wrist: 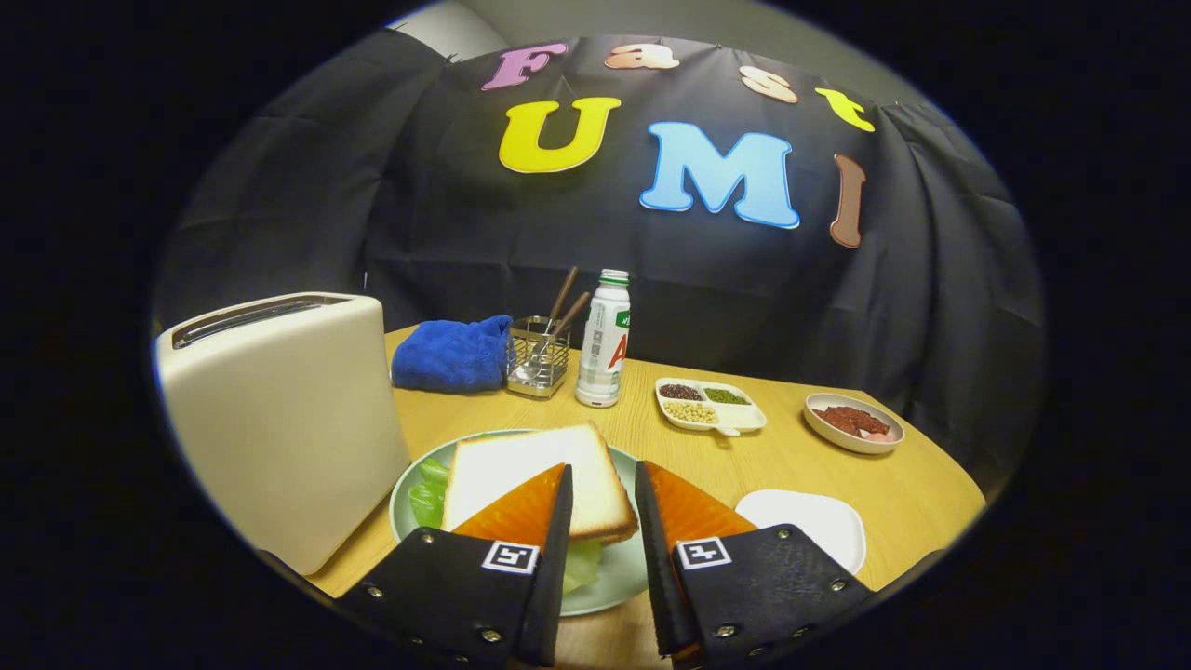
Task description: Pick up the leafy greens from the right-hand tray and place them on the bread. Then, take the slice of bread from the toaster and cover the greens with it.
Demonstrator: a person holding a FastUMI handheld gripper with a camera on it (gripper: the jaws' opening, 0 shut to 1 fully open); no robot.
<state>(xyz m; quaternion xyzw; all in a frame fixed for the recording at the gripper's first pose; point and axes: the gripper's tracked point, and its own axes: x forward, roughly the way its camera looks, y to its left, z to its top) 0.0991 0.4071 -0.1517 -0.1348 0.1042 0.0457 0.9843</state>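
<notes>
Counting: one toaster [279,423], one green plate [614,582], one bread slice [530,475] on greens [428,493], one white tray [809,521], one bottle [603,340], one divided dish [712,407], one bowl [853,423]. Claw [600,489] spread, pinching nothing; bread corner between fingers, slice mostly behind left finger [526,512].

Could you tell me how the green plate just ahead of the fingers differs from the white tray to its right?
The green plate is round and pale green; the white tray is white with rounded corners. The plate carries leafy greens under a bread slice; the tray is bare. The open gripper hovers over the plate, with the tray beside its right finger. Both lie flat on the wooden table.
</notes>
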